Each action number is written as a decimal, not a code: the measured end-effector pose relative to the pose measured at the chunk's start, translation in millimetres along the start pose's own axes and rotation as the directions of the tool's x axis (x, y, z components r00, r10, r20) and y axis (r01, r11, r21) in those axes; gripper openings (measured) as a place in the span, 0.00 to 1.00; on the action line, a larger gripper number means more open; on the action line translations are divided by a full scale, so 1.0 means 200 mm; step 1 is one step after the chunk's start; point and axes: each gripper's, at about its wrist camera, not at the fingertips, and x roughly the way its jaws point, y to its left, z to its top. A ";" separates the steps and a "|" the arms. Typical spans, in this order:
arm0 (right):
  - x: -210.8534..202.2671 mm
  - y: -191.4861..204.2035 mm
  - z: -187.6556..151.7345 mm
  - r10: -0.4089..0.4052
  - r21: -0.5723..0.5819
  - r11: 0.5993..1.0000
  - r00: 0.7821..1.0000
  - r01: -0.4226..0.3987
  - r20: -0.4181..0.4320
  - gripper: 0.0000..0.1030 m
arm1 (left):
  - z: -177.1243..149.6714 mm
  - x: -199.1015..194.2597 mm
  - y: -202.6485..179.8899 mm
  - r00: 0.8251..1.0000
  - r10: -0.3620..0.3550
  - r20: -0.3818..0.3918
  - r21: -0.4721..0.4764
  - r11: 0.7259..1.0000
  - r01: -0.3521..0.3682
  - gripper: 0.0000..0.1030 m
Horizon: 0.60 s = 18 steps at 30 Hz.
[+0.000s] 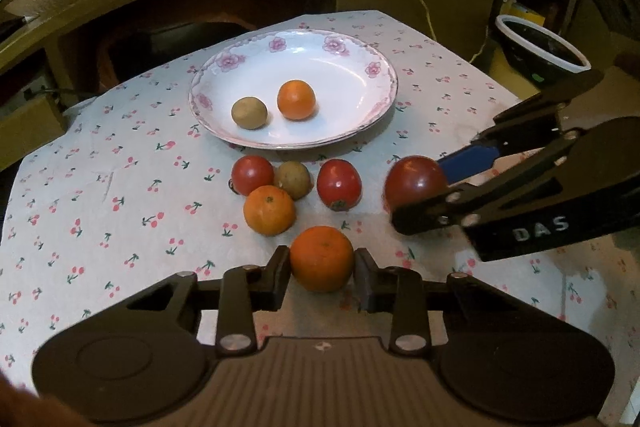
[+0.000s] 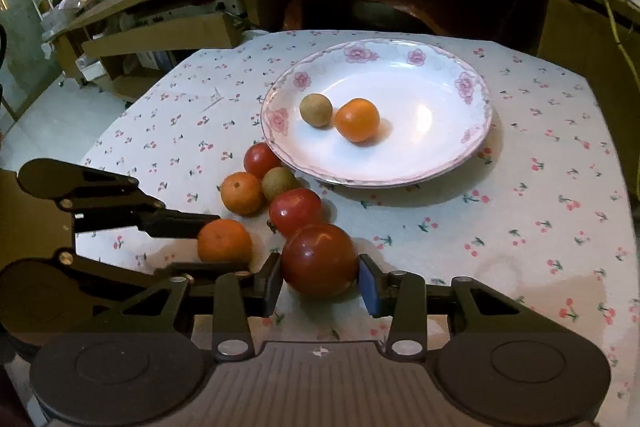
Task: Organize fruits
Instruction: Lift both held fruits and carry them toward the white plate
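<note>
Fruits lie in a loose cluster on the bench (image 1: 100,187), in front of a flowered plate (image 1: 360,39). In the left wrist view, the left gripper (image 1: 322,267) sits low over the cloth with its jaws around the nearest orange (image 1: 322,257); both pads look to touch its sides, though the fruit's lower part hides the contact. The right gripper (image 1: 420,187) reaches in from the right edge, tilted down, with a dark red tomato (image 1: 414,181) between a blue pad and a black finger; its far side is covered by the tomato. Beyond lie a second orange (image 1: 269,209), two smaller tomatoes and a brownish round fruit, partly overlapping. On the plate sit a small orange (image 1: 296,99) and a brownish fruit (image 1: 249,112), just apart. A basket of larger fruit at top left is cut off by the frame.

In the right wrist view, the right gripper (image 2: 320,281) is closed on the dark red tomato (image 2: 319,259), which blocks part of the tomato behind it. The left gripper (image 2: 224,243) comes in from the left, level with the bench (image 2: 520,227), one finger behind the orange (image 2: 225,241) and one in front. The plate (image 2: 472,83) lies past the cluster, its near rim overlapping a small tomato.
</note>
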 end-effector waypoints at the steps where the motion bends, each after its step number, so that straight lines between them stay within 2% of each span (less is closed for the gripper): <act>1: -0.01 0.00 -0.01 0.003 -0.004 1.000 1.000 -0.003 -0.003 0.39 | -0.01 -0.01 0.00 1.000 0.001 0.001 0.003 1.000 -0.001 0.38; 8: -0.03 0.04 -0.09 0.022 -0.061 0.998 0.999 -0.024 -0.028 0.40 | -0.04 0.02 -0.03 1.000 0.021 -0.018 0.038 0.999 -0.020 0.39; 11: -0.04 0.03 -0.08 0.028 -0.054 0.998 0.999 -0.029 -0.023 0.41 | -0.04 0.02 -0.03 1.000 0.011 -0.022 0.037 0.999 -0.010 0.45; 15: -0.05 0.01 -0.08 0.019 -0.045 0.999 1.000 -0.019 -0.006 0.50 | -0.06 0.01 -0.01 1.000 0.014 -0.016 0.037 0.999 -0.013 0.55; 18: -0.05 0.01 -0.08 0.020 -0.035 0.999 1.000 -0.020 -0.003 0.53 | -0.06 0.01 0.00 1.000 0.016 -0.016 0.034 0.999 -0.015 0.56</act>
